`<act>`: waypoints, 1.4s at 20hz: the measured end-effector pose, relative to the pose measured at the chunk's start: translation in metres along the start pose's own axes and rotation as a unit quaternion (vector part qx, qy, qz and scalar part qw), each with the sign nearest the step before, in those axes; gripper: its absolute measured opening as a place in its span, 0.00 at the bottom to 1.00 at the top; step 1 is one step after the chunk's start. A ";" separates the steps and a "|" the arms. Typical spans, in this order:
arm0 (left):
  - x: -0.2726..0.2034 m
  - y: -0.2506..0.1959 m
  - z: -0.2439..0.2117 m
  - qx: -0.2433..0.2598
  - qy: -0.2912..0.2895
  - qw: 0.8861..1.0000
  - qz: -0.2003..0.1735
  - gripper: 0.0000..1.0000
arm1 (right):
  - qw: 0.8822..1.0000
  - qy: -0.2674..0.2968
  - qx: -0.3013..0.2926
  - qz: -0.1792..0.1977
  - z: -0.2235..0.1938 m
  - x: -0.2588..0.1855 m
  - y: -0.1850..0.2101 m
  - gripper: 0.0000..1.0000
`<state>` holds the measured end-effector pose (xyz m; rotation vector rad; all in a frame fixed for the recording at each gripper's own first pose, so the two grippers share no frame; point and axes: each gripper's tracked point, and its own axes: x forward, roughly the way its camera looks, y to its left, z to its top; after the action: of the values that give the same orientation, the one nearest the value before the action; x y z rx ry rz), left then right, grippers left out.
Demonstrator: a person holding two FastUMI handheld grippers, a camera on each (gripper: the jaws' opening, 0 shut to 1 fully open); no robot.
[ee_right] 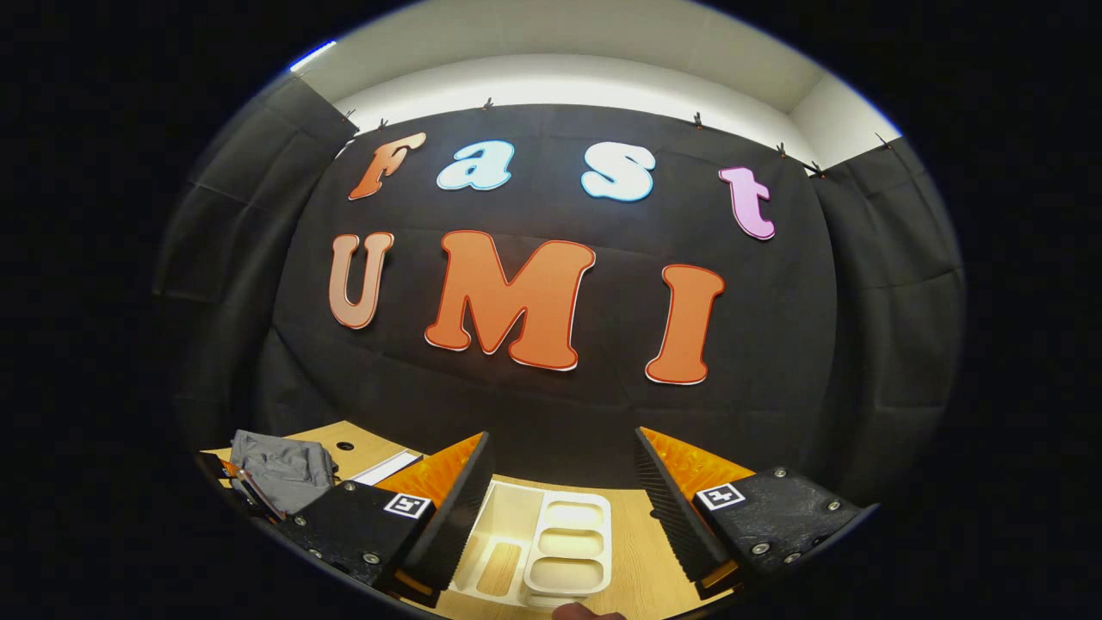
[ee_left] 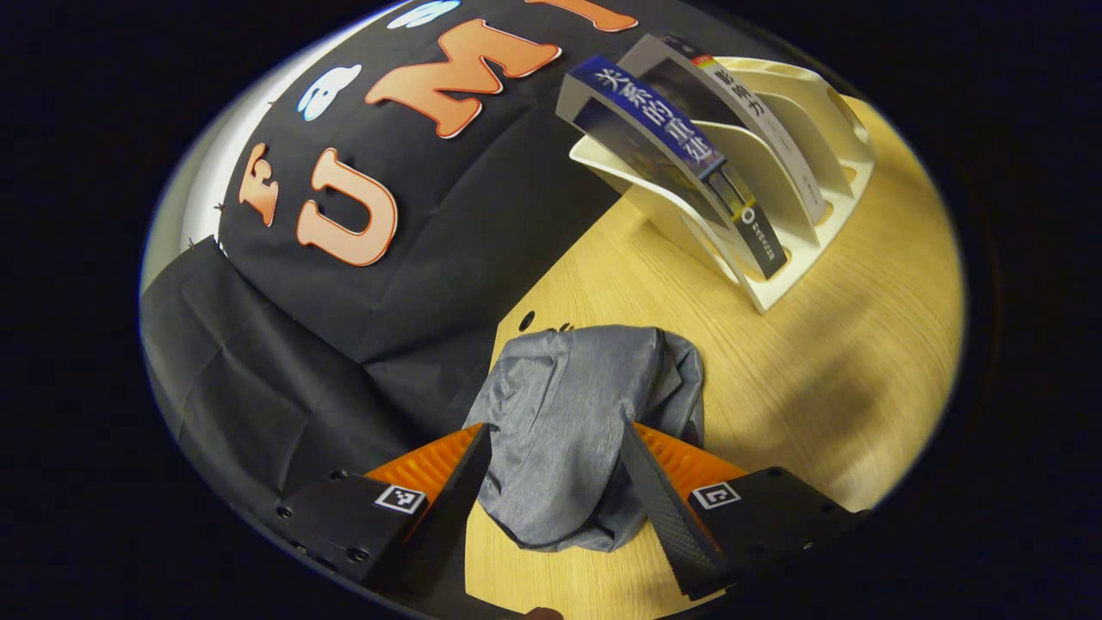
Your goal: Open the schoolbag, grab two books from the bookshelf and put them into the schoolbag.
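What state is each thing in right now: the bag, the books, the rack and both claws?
Grey fabric schoolbag: slumped on the wooden table, between the left claw's fingers.
Two books: leaning in the rack, not yet taken.
White slotted plastic bookshelf: upright on the table, other slots empty.
Left claw: open around the bag.
Right claw: open, holding nothing.

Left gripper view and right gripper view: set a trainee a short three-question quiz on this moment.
1. True or false: both books stand in the white bookshelf.
2. What lies between the left tool's fingers: A) a book, B) grey schoolbag, C) nothing?
3. Fill in: in the right gripper view, the right tool is ____, above the rack.

Key
1. True.
2. B; whether the fingers press it is unclear.
3. Open.
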<state>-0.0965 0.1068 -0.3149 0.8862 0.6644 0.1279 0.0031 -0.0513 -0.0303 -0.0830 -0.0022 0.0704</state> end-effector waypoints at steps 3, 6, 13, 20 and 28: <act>0.002 -0.006 -0.012 0.024 0.026 0.999 0.012 0.96 | 1.000 0.000 0.004 0.010 -0.002 0.000 0.000 0.96; 0.003 -0.005 -0.011 0.040 0.028 0.998 0.033 0.95 | 1.000 -0.001 0.005 0.018 -0.004 0.000 0.001 0.96; 0.024 0.012 -0.028 0.064 0.035 0.995 0.068 0.84 | 1.000 0.013 0.004 0.001 -0.012 0.001 -0.003 0.96; 0.044 0.046 -0.019 0.032 0.012 0.999 0.036 0.60 | 0.999 0.026 0.001 -0.035 -0.005 0.008 0.010 0.96; 0.078 0.044 -0.004 0.021 -0.029 0.993 -0.109 0.15 | 0.997 0.046 -0.001 -0.057 0.011 0.022 0.074 0.96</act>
<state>-0.0296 0.1659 -0.3216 0.8484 0.7076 -0.1073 0.0202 0.0248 -0.0250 -0.0872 0.0851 -0.0465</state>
